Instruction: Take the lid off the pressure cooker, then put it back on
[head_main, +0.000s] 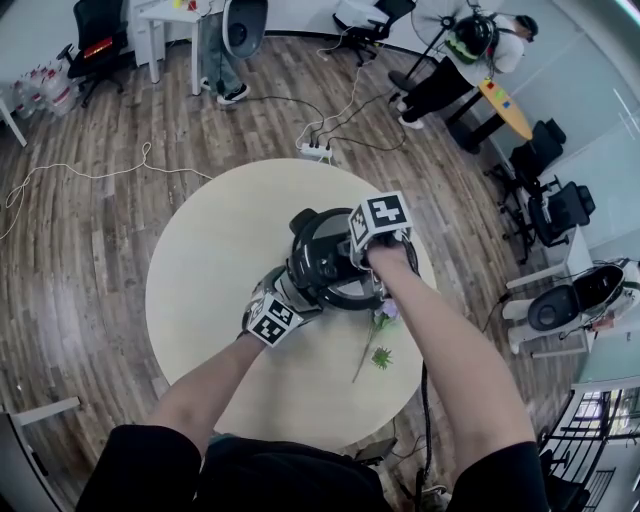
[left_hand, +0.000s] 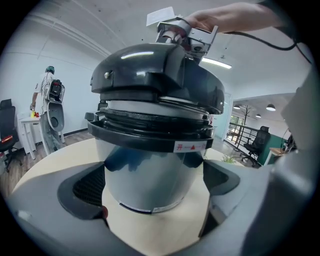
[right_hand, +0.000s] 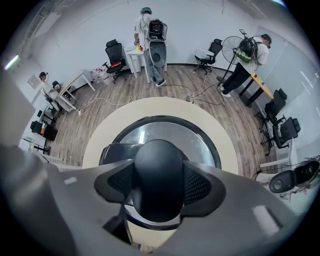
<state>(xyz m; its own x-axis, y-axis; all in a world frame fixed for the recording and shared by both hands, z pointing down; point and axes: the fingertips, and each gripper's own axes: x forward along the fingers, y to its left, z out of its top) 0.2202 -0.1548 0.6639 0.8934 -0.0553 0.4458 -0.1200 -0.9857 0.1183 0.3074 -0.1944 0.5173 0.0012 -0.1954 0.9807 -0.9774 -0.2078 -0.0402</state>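
- Landmark for all positions: the pressure cooker (head_main: 325, 262), standing on the round table (head_main: 215, 240).
- Right gripper (right_hand: 159, 184) is directly above the cooker and points almost straight down. Its two pads are clamped on the dark rounded knob (right_hand: 159, 162) in the middle of the lid (left_hand: 150, 70).
- Likely reason for that hold: the knob is the lid's only central handle, so a top-down grip lets the lid be turned and lifted without tipping sideways.
- Left gripper (head_main: 292, 290) is at the cooker's near-left side, low down and roughly level. In its own view the steel pot (left_hand: 147, 172) fills the gap, and each pad meets one side of it, so I read the jaws as closed on the pot.
- Likely reason: it braces the pot so the body does not spin or slide on the table while the lid is worked.
- The lid is on top of the cooker, over the black collar (left_hand: 150, 141). A pale band and dark rings show between lid and collar, and the lid looks slightly tilted.
- Whether the lid is locked, loose or just lifting, I cannot tell.
- Judgement: this is the lid step, either coming off or going back on. Lid and pot are each under one gripper.
- A flower sprig (head_main: 378, 350) lies on the table just on the near side of the cooker, clear of both grippers.
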